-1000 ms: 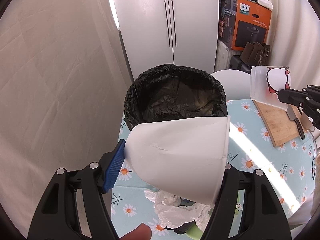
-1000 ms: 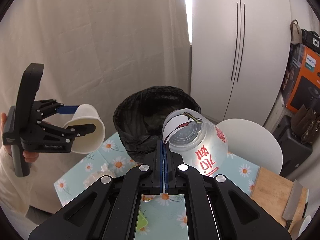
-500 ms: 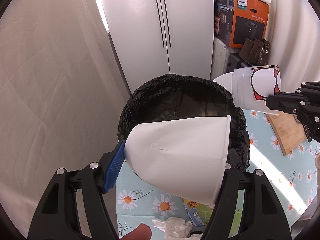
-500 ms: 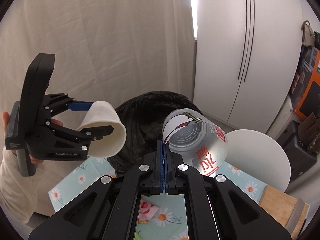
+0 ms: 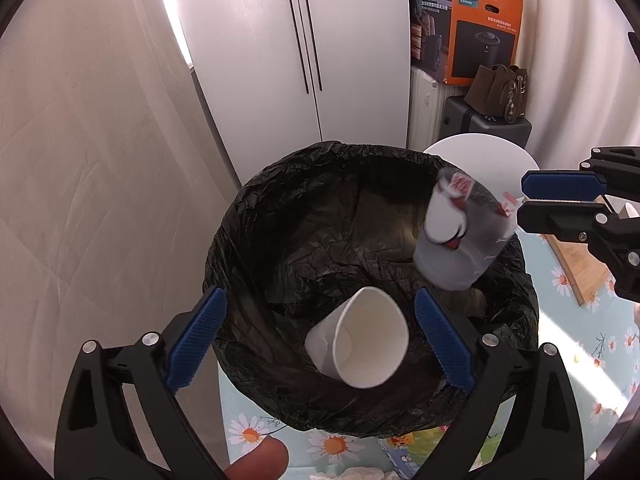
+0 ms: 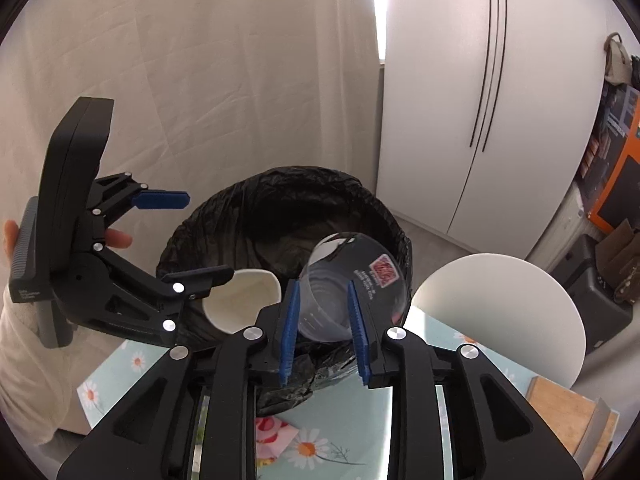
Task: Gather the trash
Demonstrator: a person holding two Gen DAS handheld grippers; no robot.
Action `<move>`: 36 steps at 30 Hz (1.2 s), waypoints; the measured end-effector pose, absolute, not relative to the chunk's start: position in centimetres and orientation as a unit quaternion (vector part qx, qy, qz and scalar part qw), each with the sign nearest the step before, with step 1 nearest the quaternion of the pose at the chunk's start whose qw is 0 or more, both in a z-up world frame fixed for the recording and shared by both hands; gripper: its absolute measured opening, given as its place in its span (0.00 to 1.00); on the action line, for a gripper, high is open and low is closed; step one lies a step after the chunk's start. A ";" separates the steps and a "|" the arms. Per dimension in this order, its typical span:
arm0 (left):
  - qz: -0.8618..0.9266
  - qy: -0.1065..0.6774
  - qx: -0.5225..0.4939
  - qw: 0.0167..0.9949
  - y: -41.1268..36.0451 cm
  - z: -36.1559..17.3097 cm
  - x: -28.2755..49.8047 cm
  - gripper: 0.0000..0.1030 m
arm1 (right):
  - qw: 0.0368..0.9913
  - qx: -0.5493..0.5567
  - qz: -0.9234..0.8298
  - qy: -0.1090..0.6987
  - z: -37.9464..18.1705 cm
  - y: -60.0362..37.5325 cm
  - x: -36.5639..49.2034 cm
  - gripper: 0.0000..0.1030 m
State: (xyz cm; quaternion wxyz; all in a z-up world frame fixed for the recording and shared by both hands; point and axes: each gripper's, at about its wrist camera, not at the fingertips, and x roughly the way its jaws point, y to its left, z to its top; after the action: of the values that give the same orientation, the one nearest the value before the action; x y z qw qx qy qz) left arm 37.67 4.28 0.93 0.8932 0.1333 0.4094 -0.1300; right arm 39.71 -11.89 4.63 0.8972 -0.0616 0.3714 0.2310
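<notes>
Left gripper: the left gripper (image 5: 320, 332) hung over the bin with its blue pads spread wide apart and nothing between them; the right wrist view showed it (image 6: 196, 236) at the bin's left side, jaws gaping just the same.
Right gripper: the right gripper (image 6: 323, 332) had its blue pads parted too, and in the left wrist view it (image 5: 560, 200) sat at the bin's right edge, gripping nothing.
Paper cup: the white paper cup (image 5: 360, 340) was loose in the air inside the bin mouth, tipped on its side with its open rim toward the left wrist camera; from the right it (image 6: 240, 300) showed just past the left gripper's lower finger.
Plastic cup: the clear printed plastic cup (image 5: 460, 236) was free as well, tilted over the bin's right rim, blurred, clear of the right gripper's pads; in the right wrist view it (image 6: 352, 284) lay just ahead of the open pads, over the bag.
Bin: the black-lined trash bin (image 5: 256, 208) stood on the daisy-print tablecloth (image 5: 600, 344).
Leftovers: crumpled white tissue (image 5: 360, 473) lay on the cloth at the near edge.
Behind: a white round chair (image 6: 520, 296) and a wooden cutting board (image 6: 568, 412) sat to the right.
</notes>
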 end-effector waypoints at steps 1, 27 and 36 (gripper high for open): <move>-0.126 0.411 0.129 0.893 4.4 0.8 37.7 0.94 | 0.897 -0.059 0.230 0.372 4.6 -12.2 39.6 0.31; -0.066 0.451 0.092 0.885 8.1 1.0 28.3 0.94 | 0.909 -0.097 0.202 0.351 4.8 -12.6 31.8 0.80; -0.055 0.480 0.091 0.871 9.0 -0.1 23.9 0.94 | 0.902 -0.104 0.219 0.357 3.8 -11.9 28.5 0.82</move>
State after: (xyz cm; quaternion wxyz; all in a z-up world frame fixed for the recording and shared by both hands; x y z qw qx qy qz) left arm 23.86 9.02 -0.09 0.8706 0.0908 0.4804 -0.0551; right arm 28.51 -11.93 3.79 0.9020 -0.1044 0.3573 0.2186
